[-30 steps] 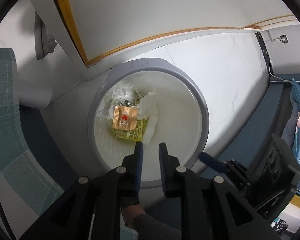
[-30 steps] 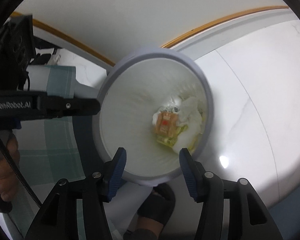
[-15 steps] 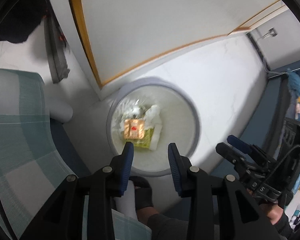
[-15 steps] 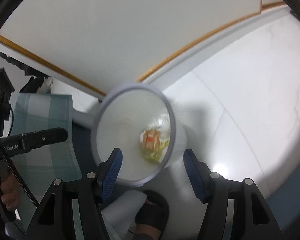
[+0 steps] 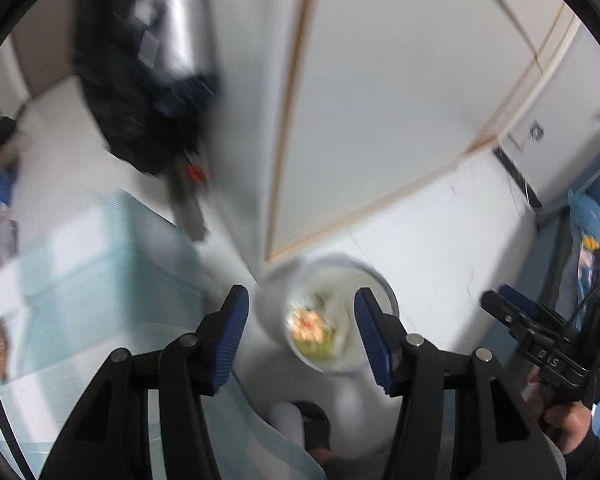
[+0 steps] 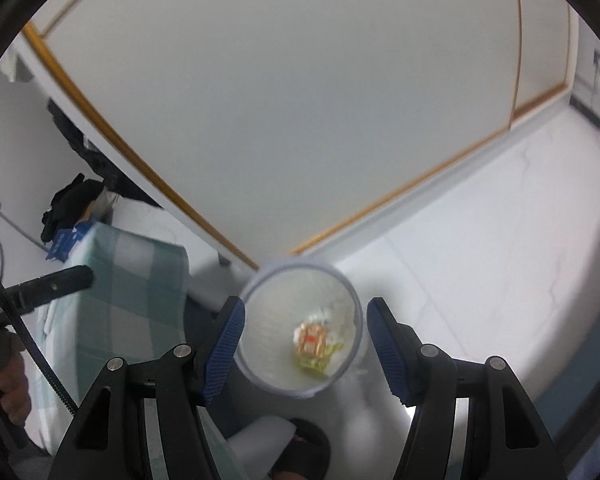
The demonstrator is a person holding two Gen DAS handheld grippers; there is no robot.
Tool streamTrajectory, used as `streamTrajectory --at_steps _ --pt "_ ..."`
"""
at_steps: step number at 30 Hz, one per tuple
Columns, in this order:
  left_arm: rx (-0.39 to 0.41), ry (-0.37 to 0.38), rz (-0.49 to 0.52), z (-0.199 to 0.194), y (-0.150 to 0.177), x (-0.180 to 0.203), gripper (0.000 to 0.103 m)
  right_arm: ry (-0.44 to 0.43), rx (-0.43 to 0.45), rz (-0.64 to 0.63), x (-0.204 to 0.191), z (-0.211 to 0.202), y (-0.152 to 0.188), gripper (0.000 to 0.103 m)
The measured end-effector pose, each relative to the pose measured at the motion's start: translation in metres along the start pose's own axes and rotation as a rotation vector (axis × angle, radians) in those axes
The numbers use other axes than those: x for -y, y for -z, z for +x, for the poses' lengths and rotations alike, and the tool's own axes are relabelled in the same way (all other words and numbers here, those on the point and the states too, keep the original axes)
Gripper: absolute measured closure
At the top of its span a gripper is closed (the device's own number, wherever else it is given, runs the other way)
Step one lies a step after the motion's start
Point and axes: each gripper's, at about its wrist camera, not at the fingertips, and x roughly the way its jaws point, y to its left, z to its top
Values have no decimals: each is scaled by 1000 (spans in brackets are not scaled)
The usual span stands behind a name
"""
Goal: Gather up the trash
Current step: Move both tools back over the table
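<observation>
A round white waste bin with a grey rim point(image 6: 260, 280) stands on the floor well below both grippers. At its bottom lie an orange wrapper point(image 6: 312, 342), a yellow-green packet and crumpled white tissue. The left wrist view is blurred, but the bin point(image 5: 384, 292) and its trash point(image 5: 310, 326) still show in it. My left gripper point(image 5: 300, 300) hangs high above the bin, its jaws opening with nothing between them. My right gripper point(image 6: 306, 308) is open and empty, also high over the bin. Each gripper shows in the other's view: the right gripper point(image 5: 500, 300) and the left gripper point(image 6: 72, 276).
A bed with a green checked sheet point(image 6: 120, 280) stands left of the bin. A white cabinet door with wood trim point(image 6: 300, 120) rises behind it. Dark clothing point(image 5: 140, 100) hangs at upper left. A foot in a black slipper point(image 6: 300, 452) rests near the bin on white floor tiles point(image 6: 480, 260).
Both grippers have risen away from the bin, which now looks much smaller. The left jaws have spread wider. The right jaws widened slightly, and the trash stays in the bin.
</observation>
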Motion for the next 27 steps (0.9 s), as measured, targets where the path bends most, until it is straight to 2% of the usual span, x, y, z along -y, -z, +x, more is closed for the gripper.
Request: streamTrajectory --at_steps 2,5,7,8,9,13,15,22,27 --pt "69 -39 -14 -21 2 -10 53 6 48 -15 -12 -19 -4 40" --pt "165 -56 -46 -54 6 -27 52 18 117 -65 -33 -44 -9 40" --pt "219 -74 -68 -72 10 -39 43 11 163 -99 -50 -62 -12 40" --pt "251 -88 -85 -83 12 -46 33 3 180 -110 -57 -70 -13 40" --pt "279 -112 -102 -92 15 -54 29 -6 200 -124 -67 -80 -15 39" --pt "349 -145 -142 -121 20 -77 27 -65 251 -167 -102 -107 -18 36" --pt "385 -171 -166 -135 27 -86 18 -109 275 -181 -121 -121 -18 32" --pt "495 -228 -233 -184 50 -118 17 -224 320 -280 -187 -141 -3 22" --pt "530 -252 -241 -207 68 -139 17 -297 337 -355 -229 -153 11 15"
